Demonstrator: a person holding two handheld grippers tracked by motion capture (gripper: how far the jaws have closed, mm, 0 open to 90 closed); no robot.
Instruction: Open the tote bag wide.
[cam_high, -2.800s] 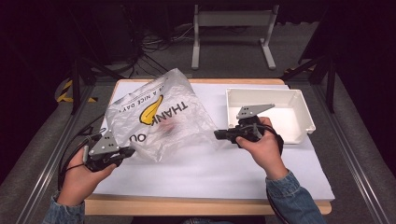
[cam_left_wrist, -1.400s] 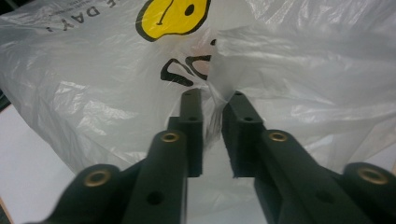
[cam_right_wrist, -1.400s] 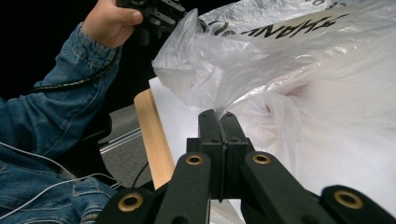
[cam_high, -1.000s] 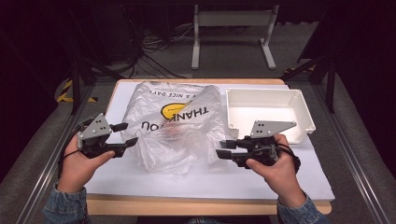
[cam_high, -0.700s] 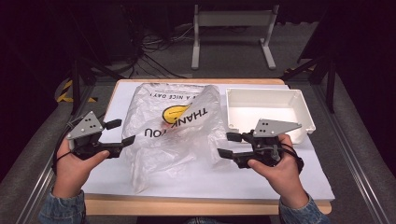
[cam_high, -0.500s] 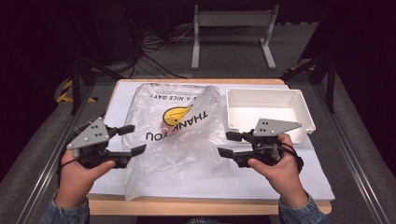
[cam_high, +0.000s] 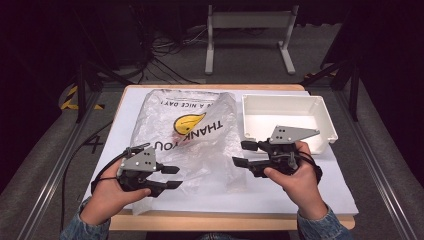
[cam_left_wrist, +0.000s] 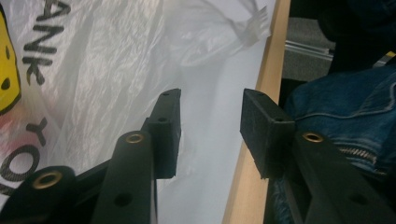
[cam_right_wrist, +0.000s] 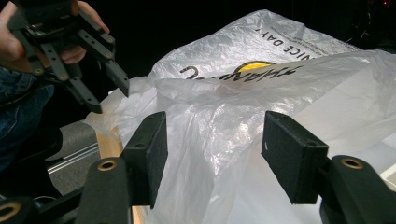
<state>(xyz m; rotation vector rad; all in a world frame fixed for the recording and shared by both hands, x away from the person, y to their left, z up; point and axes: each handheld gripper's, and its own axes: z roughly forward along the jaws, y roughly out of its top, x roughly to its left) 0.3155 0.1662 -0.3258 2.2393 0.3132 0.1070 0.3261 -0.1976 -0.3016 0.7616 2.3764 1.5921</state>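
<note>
High view: left gripper (cam_high: 172, 177), fingers just narrowed with nothing between them, has swung to the plastic bag (cam_high: 187, 135) lying mid-table; right gripper (cam_high: 245, 153) waits, fingers apart, empty, beside it—regrasp likely next.

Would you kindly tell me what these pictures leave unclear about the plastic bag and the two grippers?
- Plastic bag: something reddish inside, blurred by the film in the high view; what it is cannot be told.
- Left gripper: the high view does not show whether its tips touch the bag.
- White tray: the right gripper and hand cover its near wall.
</note>
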